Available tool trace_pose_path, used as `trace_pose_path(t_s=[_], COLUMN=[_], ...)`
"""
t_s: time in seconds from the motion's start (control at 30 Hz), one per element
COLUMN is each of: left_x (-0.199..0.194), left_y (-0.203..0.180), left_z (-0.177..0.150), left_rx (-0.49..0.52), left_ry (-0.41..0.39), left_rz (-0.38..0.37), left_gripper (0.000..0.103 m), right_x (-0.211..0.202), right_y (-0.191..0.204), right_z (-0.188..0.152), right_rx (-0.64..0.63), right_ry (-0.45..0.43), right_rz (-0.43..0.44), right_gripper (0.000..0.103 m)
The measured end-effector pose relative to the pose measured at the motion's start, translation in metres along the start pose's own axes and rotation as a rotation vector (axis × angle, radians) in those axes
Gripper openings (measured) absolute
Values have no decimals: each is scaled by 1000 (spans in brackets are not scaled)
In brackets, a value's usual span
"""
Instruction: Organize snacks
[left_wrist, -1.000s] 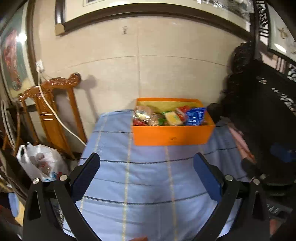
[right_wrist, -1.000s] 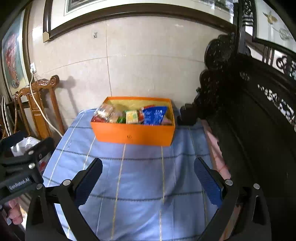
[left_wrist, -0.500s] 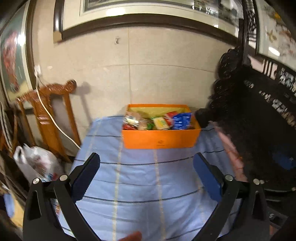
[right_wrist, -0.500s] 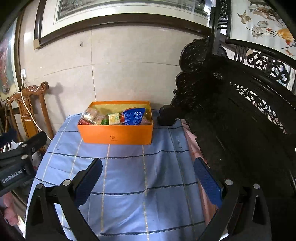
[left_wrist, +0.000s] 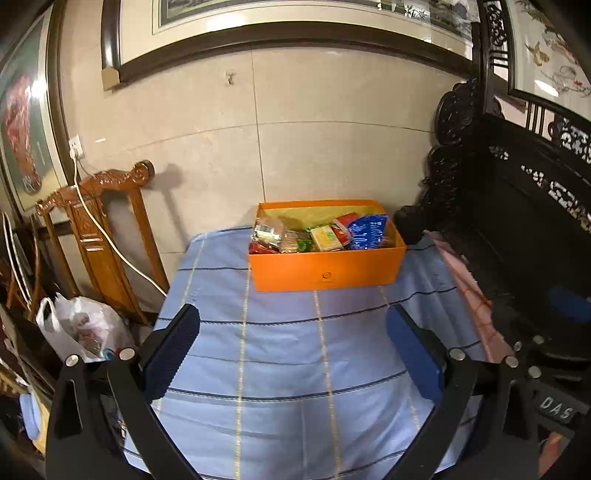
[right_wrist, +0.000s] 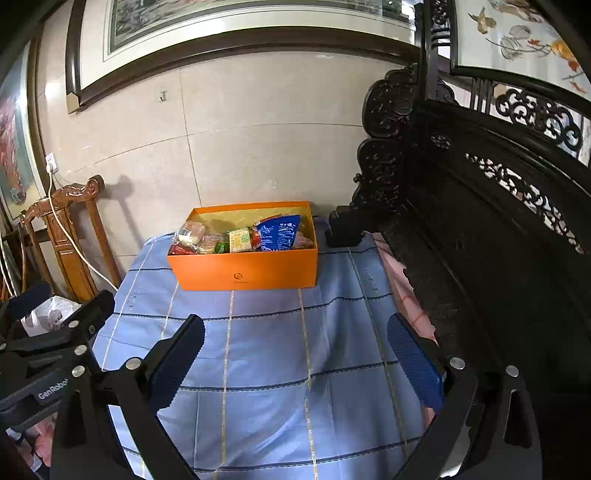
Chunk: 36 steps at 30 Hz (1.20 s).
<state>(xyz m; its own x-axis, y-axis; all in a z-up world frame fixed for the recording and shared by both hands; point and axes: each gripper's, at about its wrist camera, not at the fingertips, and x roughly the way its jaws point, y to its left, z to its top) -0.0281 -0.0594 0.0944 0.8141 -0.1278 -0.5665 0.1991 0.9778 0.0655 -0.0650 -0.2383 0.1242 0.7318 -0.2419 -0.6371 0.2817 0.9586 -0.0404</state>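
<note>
An orange box (left_wrist: 325, 271) (right_wrist: 243, 271) stands at the far end of a blue striped cloth (left_wrist: 280, 350) (right_wrist: 273, 350), close to the wall. Several snack packs fill it, among them a blue bag (left_wrist: 367, 230) (right_wrist: 279, 232) and a yellow-green pack (left_wrist: 325, 238) (right_wrist: 239, 240). My left gripper (left_wrist: 293, 350) hangs open over the near part of the cloth, well short of the box, with nothing between its fingers. My right gripper (right_wrist: 295, 354) is likewise open and empty. The left gripper's body (right_wrist: 55, 347) shows at the left edge of the right wrist view.
A dark carved wooden bench (right_wrist: 480, 229) (left_wrist: 509, 229) runs along the right side. A brown wooden chair (left_wrist: 99, 229) with a white cable stands left by the tiled wall. A white plastic bag (left_wrist: 79, 328) lies on the floor at left. Framed pictures hang above.
Both views have shifted and pulled back a little, so the box sits farther off and more wall shows. Both grippers stay open and empty; the snacks in the box have not moved.
</note>
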Motion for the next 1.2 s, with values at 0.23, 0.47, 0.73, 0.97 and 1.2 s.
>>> trace_pose_path(t_s=[0.23, 0.47, 0.73, 0.97, 1.2], left_x=[-1, -2, 4, 7, 12], left_y=[8, 15, 12, 11, 7], left_z=[3, 3, 0, 1, 2], left_rx=[-48, -81, -73, -65, -54], left_ry=[-6, -9, 8, 12, 22], left_rz=[-20, -8, -9, -14, -16], left_gripper=[99, 99, 99, 99, 99], right_x=[-3, -4, 0, 2, 2], right_y=[1, -1, 0, 2, -2], right_z=[5, 9, 9, 9, 10], right_rx=[-11, 14, 21, 18, 22], right_ry=[-12, -22, -16, -9, -17], right_rz=[-8, 23, 12, 13, 13], right_gripper=[99, 99, 99, 99, 99])
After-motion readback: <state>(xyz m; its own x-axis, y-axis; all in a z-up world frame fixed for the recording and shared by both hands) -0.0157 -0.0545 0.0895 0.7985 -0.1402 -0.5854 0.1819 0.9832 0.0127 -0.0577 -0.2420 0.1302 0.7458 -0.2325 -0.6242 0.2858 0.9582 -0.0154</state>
